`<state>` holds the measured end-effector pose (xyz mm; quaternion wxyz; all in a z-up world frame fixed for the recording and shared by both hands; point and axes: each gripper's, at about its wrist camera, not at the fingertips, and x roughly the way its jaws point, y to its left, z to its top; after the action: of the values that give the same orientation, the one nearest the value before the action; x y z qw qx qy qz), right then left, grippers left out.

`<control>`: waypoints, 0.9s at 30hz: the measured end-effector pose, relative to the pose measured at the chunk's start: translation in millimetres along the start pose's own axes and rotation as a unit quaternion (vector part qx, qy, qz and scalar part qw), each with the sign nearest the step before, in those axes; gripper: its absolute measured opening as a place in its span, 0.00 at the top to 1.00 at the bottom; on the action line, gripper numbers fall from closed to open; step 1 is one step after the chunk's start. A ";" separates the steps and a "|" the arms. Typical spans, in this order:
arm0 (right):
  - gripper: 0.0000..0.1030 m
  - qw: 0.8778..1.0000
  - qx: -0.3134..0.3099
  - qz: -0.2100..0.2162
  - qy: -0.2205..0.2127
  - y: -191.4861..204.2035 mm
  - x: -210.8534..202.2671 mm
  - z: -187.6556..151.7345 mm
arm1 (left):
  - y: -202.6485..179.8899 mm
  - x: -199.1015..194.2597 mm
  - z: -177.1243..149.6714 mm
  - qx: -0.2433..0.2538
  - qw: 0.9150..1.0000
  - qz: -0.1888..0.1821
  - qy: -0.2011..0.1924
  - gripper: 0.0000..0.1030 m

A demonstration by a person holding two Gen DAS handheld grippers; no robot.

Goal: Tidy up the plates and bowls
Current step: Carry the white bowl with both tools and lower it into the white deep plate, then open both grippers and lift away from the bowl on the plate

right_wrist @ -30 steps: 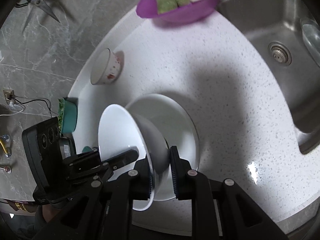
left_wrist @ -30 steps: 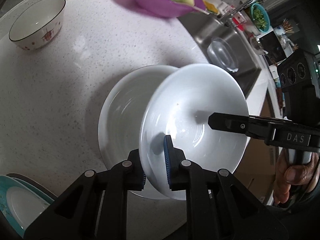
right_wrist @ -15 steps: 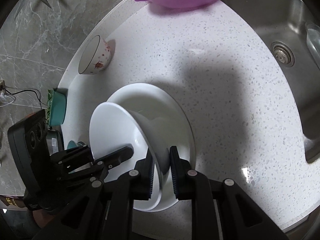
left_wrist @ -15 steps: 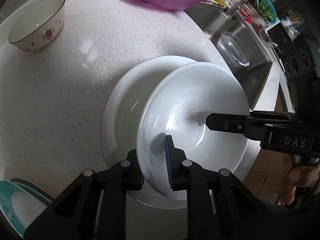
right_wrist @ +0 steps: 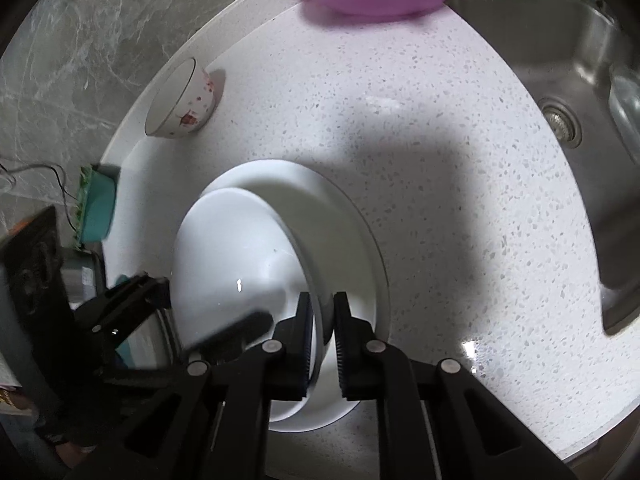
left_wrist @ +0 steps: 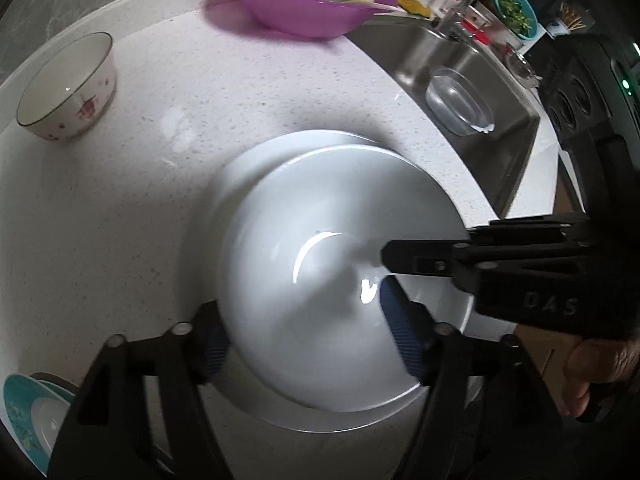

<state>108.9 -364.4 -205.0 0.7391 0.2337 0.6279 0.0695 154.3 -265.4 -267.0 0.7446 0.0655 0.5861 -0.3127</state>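
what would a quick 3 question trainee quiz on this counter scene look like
1. True or false: the left claw is clamped on the white bowl.
2. What does the right claw grip? A) small patterned bowl B) white bowl rim C) purple bowl
3. What sits directly under the white bowl?

Key:
1. False; its jaws have just been opening and the pads stand apart from the bowl.
2. B
3. A larger white bowl on the counter.
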 end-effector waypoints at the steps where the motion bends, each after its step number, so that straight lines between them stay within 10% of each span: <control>1: 0.89 1.000 -0.002 -0.005 0.001 0.8 0.4 0.7 | -0.2 -0.1 -0.2 0.000 1.000 0.000 -0.001 0.32; 27: 0.85 1.000 -0.020 -0.023 -0.005 4.6 3.4 1.0 | 16.7 -53.1 -4.5 -0.015 0.997 -0.008 -0.070 0.02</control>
<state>111.4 -359.3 -205.9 0.7482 0.2047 0.6278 0.0641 153.3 -229.4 -224.3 0.7821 0.0280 0.5376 -0.3139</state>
